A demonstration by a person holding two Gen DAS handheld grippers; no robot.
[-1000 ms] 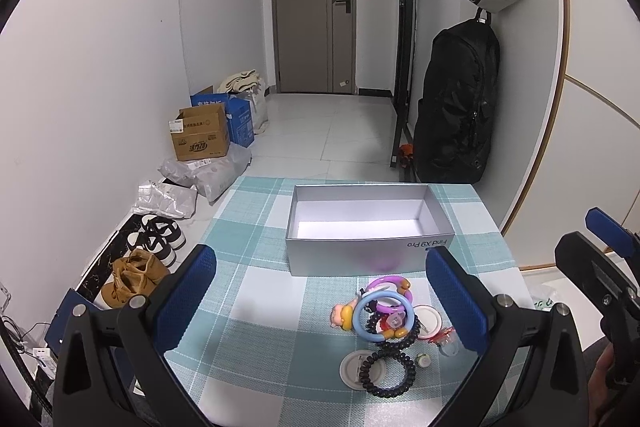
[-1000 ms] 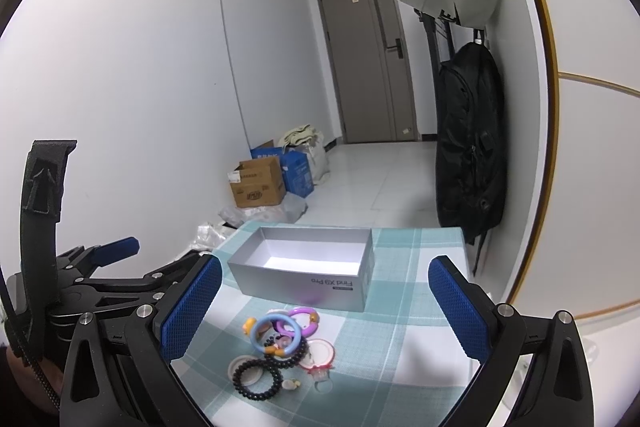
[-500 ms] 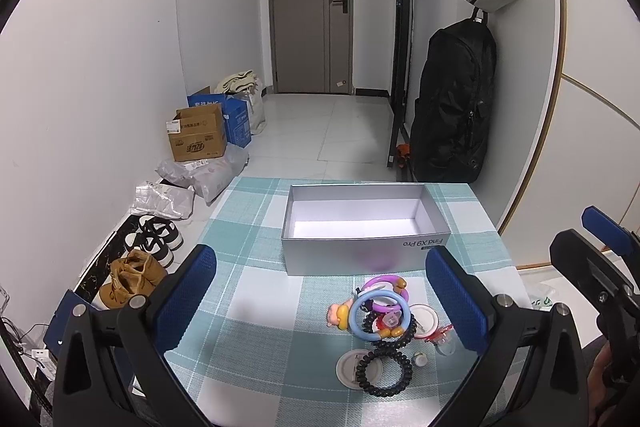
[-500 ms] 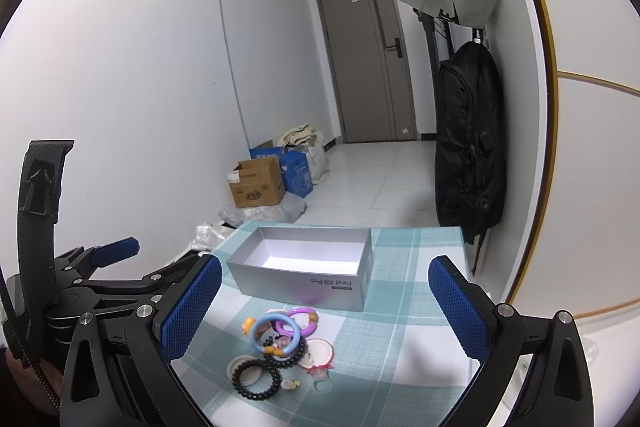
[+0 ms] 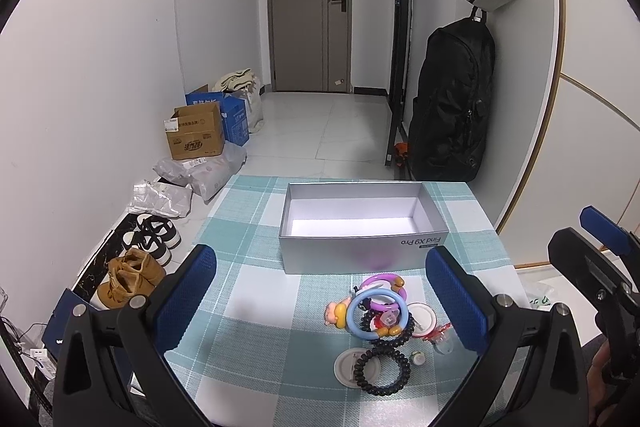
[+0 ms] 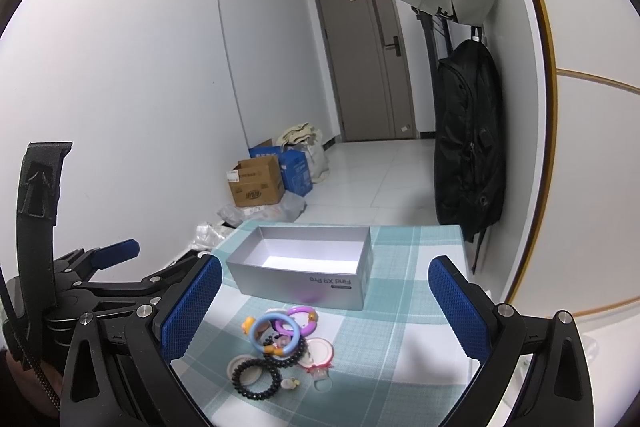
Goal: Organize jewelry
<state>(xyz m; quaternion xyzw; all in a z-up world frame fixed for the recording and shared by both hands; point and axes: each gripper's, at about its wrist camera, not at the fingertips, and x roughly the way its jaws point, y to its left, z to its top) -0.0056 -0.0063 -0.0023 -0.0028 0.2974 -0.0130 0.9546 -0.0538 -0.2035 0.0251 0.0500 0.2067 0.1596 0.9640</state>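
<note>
Both your left tongs [image 5: 320, 301] and right tongs [image 6: 325, 305] gape empty above light, tangled bracelets [image 5: 378, 315] near the table's [image 5: 256, 311] front edge; pinch the stiff blue ring's [image 5: 362, 303] rim.

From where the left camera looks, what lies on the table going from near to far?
Black coil bracelet → blue ring → purple ring → silver box, open and empty.

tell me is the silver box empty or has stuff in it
Empty. The silver box shows only its bare white floor in both views, while the jewelry pile sits on the tablecloth in front of it.
</note>
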